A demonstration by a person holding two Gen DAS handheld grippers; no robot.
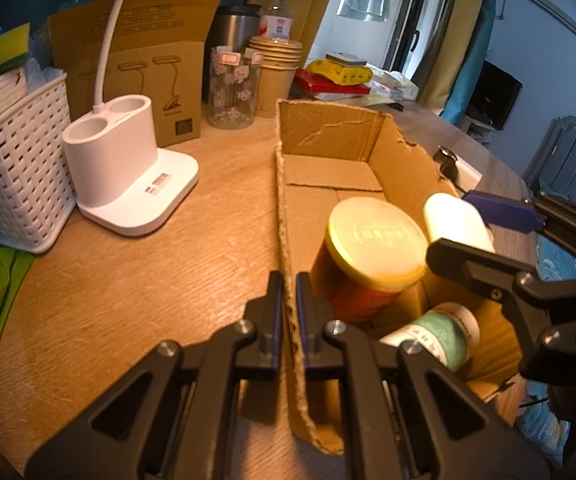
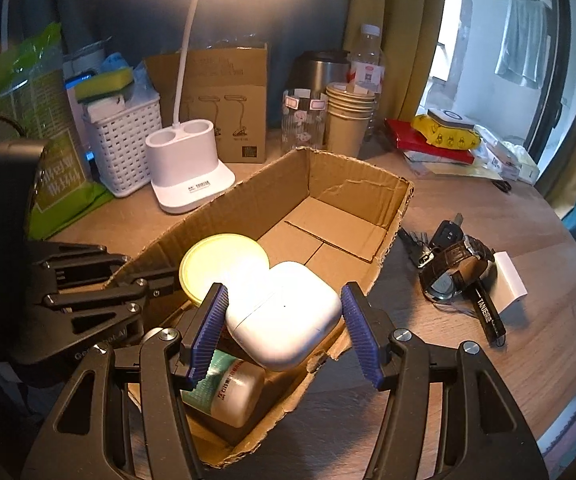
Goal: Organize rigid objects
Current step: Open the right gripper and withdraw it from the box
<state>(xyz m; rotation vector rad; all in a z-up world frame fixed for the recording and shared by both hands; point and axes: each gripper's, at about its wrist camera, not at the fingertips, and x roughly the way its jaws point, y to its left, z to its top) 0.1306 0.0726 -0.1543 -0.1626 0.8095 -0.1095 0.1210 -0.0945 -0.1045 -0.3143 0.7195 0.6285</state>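
Left gripper (image 1: 288,300) is clamped on the box (image 1: 284,200) wall, steadying it. Right gripper (image 2: 284,332) has pads on both sides of the white case (image 2: 284,316) above the box; whether they press it or have let go, can't tell.

Progress, judging by layout: jar (image 2: 224,264) and bottle (image 2: 228,388) are already inside, so roughly halfway. Still out on the table (image 2: 467,360): watch (image 2: 453,268), keys (image 2: 443,236), pen (image 2: 487,312).

Case is smooth, glossy, rounded, lid shut, tilted, near the jar lid.
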